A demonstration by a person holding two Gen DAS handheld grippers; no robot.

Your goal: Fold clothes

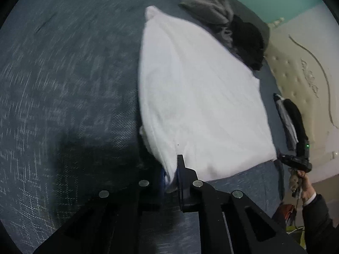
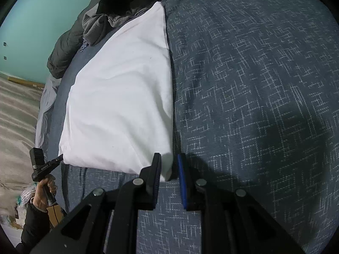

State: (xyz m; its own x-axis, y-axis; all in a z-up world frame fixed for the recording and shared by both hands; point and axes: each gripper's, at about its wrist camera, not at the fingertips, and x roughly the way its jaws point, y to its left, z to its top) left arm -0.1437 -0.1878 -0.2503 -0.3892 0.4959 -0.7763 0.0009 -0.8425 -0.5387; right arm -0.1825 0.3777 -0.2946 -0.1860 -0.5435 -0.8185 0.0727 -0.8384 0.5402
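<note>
On the bed, a white garment is laid out flat as a wide rectangle, apparently already folded at least once, so further folds are judged to be left. Its near left corner is pinched by the left gripper, and its near right corner sits between the narrowly set fingers of the right gripper, seemingly nipped. A pile of unfolded dark and grey clothes is seen beyond it.

Beside the white folded garment, the patterned blue bedcover lies bare and wide for a gripper to pass, while a heap of grey and black clothes crowds the far end and a dark quilted jacket lines the bed's edge.
</note>
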